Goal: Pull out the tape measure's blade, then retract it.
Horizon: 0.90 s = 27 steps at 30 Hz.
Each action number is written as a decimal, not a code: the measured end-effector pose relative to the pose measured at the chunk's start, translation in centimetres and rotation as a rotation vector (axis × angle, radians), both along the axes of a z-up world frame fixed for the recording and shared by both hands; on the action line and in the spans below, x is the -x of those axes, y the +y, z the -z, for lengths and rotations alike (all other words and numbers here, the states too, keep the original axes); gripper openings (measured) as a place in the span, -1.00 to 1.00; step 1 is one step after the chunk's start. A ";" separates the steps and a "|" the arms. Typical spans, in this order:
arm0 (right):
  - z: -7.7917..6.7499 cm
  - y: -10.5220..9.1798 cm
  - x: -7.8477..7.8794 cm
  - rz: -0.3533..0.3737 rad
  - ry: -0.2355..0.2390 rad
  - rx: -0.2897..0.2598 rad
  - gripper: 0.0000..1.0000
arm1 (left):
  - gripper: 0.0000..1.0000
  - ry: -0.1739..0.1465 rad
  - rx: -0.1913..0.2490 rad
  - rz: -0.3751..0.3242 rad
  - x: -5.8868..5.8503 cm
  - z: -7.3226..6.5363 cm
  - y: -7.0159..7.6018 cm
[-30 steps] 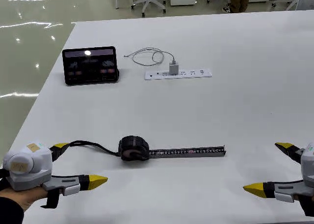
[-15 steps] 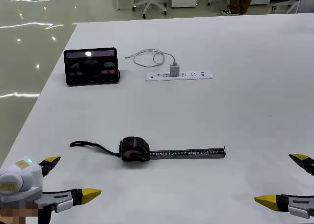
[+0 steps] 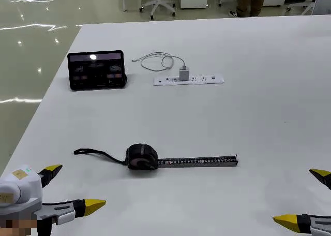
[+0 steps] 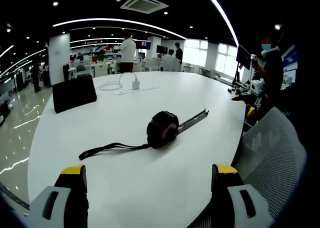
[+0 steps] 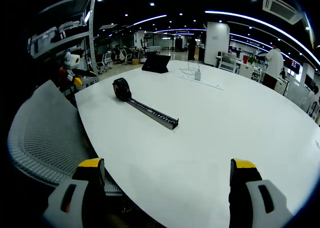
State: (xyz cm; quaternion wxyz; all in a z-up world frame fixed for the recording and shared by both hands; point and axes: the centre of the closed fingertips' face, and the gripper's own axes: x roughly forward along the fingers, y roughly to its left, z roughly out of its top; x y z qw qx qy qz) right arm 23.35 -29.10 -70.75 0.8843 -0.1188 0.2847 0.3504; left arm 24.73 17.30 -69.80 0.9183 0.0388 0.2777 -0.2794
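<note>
Though seemingly apart, tape (image 4: 162, 129) beyond gripper (image 4: 150, 170).

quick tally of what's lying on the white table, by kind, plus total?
Tape measure: 1
Tablet: 1
Power strip: 1
Charger with cable: 1
Total: 4

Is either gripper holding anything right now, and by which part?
Nothing is held. The left gripper and the right gripper are both open, apart from the tape measure, which lies on the table with its blade out.
</note>
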 end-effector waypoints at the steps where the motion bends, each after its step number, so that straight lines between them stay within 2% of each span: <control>1: 0.0 0.0 0.0 0.001 0.000 0.000 1.00 | 1.00 0.002 0.000 0.001 0.0 0.1 0.0; 13: -0.2 -0.3 0.1 -0.001 -0.004 0.007 1.00 | 1.00 -0.002 -0.005 0.014 -0.3 -0.1 -0.8; 16: -0.4 -0.2 -0.1 -0.004 -0.006 0.013 1.00 | 1.00 0.008 -0.006 0.009 -0.6 0.1 -1.0; 19: -0.6 -0.1 -0.6 -0.021 -0.010 0.028 1.00 | 1.00 -0.003 0.018 -0.001 -1.2 -0.4 -2.0; 25: -0.8 0.7 -1.3 -0.046 -0.005 0.040 1.00 | 1.00 -0.007 0.029 0.007 -1.7 -0.6 -3.9; 27: -0.7 0.9 -1.6 -0.057 -0.005 0.048 1.00 | 1.00 -0.005 0.017 0.006 -2.1 -0.4 -4.1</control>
